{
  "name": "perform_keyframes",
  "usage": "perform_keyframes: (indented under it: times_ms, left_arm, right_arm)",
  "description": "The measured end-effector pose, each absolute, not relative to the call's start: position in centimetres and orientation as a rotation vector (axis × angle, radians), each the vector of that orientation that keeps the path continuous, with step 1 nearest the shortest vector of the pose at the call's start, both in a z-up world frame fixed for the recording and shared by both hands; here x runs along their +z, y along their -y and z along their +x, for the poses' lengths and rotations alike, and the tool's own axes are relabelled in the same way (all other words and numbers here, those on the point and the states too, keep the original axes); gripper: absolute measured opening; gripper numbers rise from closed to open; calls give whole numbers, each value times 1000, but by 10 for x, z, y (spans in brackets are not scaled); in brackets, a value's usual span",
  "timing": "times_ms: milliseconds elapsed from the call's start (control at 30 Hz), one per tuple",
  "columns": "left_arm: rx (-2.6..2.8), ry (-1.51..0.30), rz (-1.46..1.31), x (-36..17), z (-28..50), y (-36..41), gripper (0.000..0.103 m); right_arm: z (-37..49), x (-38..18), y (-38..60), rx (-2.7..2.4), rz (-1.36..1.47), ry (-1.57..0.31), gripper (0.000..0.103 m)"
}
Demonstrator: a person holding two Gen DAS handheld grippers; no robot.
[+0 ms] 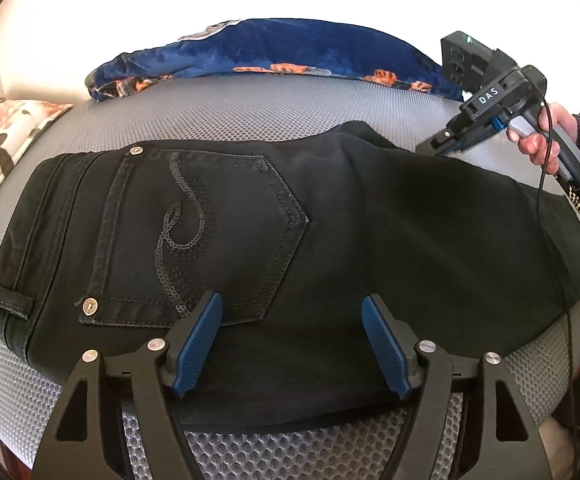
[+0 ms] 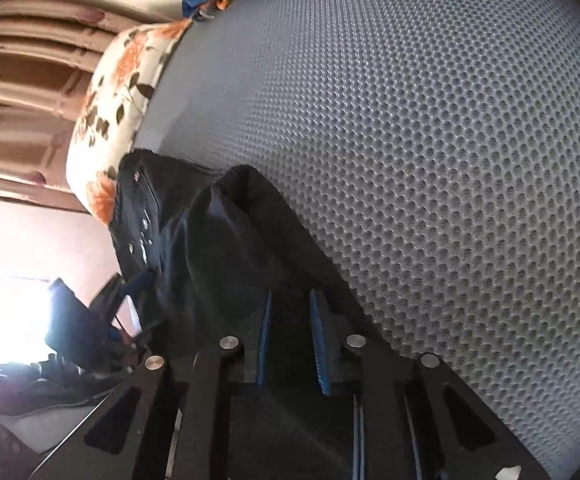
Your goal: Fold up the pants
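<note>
Two pairs of tongs are seen over black pants [image 1: 329, 216] laid flat on a grey mesh mattress [image 1: 210, 116]. Pants are folded lengthwise, w/ waistband at left and a back pocket [image 1: 198, 236] facing up, stitched w/ a sequin swirl; rivets are seen at pocket corners.

Left tongs [image 1: 291, 344] are held just above the near edge of the pants, blue pads spread wide apart, nothing pinched between them; fabric lies under the gap.

Right tongs [image 1: 441, 146] are seen from the left cam at far right edge of the pants, gripped by a hand [image 1: 545, 136] in a dark sleeve, a thin black cable hanging from it. In the right cam view the right tongs [image 2: 290, 312] are nearly pressed together, a narrow gap left btwn pads, w/ black fabric bunched up in front of and between them; whether the cloth is truly pinched cannot be told, as the area is dark.

A blue floral blanket [image 1: 274, 52] is piled at the far side of the mattress. A white floral pillow [image 1: 6, 140] lies at left, beside the waistband
</note>
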State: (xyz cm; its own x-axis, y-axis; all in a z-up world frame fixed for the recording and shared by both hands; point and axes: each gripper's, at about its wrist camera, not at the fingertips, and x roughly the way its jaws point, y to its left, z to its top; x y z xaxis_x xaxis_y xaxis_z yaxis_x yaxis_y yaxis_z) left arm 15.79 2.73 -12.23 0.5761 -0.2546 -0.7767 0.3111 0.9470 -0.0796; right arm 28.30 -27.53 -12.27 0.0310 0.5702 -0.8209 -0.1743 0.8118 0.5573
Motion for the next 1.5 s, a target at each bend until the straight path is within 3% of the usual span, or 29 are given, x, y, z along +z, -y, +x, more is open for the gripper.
perform_keyframes:
  times_ms: [267, 367, 400, 467, 533, 600, 900, 1033, 1367, 1400, 1467, 1500]
  left_arm:
    - [-325, -896, 69, -122, 157, -26, 74]
    - [-323, -897, 67, -122, 157, -26, 74]
    - [-323, -897, 64, -122, 157, -26, 74]
    - [-325, -898, 62, -122, 157, -27, 74]
    - [-324, -899, 61, -122, 158, -27, 74]
    - [-322, -903, 58, -121, 158, -27, 74]
    - [-325, -912, 23, -117, 161, -31, 74]
    - [-328, -903, 49, -119, 159, -29, 74]
    - [-327, -896, 75, -121, 158, -27, 74]
    - [-329, -903, 80, -119, 159, -26, 74]
    - [-344, -919, 66, -110, 164, -26, 74]
    - [-352, -910, 64, -104, 166, -26, 74]
  right_arm:
    - [274, -74, 270, 472, 238, -1190, 1]
    - [282, -80, 274, 417, 234, -1204, 1]
    - [285, -87, 274, 413, 230, -1229, 6]
    - [289, -97, 272, 421, 254, -1266, 7]
    - [292, -102, 273, 415, 302, -1272, 19]
    - [296, -103, 264, 435, 308, -1268, 23]
    - [323, -113, 212, 567, 256, -1322, 29]
    - [322, -107, 200, 550, 224, -1277, 11]
    - [321, -117, 196, 433, 136, -1223, 8]
    - [321, -115, 196, 430, 127, -1227, 10]
    - [319, -107, 199, 411, 157, -1236, 26]
    - [317, -97, 205, 386, 178, -1215, 29]
